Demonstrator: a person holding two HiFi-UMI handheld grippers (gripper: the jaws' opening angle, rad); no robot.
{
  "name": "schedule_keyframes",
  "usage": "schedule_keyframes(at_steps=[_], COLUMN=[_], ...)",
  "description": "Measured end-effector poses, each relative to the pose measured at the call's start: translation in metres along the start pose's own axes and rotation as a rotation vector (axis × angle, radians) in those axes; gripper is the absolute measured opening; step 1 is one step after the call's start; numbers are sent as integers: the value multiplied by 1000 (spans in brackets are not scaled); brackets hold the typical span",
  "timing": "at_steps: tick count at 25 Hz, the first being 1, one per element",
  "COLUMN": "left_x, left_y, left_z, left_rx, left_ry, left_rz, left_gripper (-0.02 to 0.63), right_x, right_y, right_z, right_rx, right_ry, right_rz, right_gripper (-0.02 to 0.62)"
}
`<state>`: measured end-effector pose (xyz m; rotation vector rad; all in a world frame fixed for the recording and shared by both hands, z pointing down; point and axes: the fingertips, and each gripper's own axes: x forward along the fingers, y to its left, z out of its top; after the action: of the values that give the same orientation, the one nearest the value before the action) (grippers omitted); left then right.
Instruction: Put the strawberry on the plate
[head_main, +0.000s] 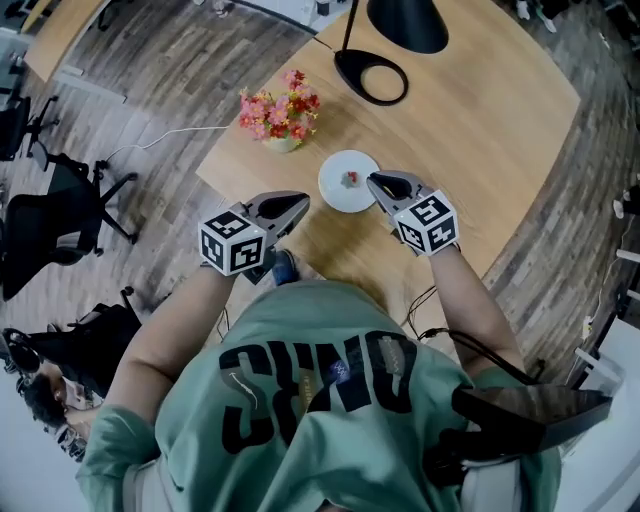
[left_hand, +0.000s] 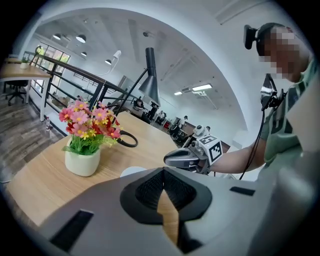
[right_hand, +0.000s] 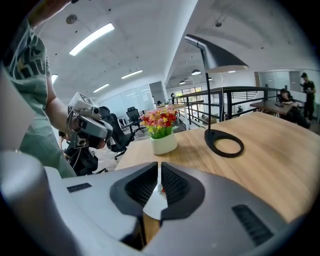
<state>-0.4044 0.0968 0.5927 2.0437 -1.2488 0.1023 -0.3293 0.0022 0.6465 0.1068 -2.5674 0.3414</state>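
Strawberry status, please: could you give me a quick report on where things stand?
Left hand-held gripper shut, empty, off the plate. Right hand-held gripper shut, empty, tips by plate rim. Strawberry on plate. Flower pot nearby, not in the way.

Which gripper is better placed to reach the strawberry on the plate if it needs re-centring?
Right. The right gripper has its closed tips at the plate rim beside the strawberry; the left gripper is off the plate, near the table edge.
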Motion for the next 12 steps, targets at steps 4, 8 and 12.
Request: schedule_keyframes(at_steps=[4, 8, 12], left_x=[-20, -40, -56], left_y=[-15, -29, -40], left_z=[13, 32, 42], left_rx=[16, 36, 37], left_ry=[-39, -100, -141], left_rz=[-10, -13, -24], left_gripper=[5, 5, 5], right_x=[-20, -40, -56], right_y=[5, 11, 20], right_z=[17, 43, 59], right_rx=[35, 31, 45], right_ry=[-46, -93, -130], right_rz=[-15, -18, -18], right_gripper=[11, 9, 9])
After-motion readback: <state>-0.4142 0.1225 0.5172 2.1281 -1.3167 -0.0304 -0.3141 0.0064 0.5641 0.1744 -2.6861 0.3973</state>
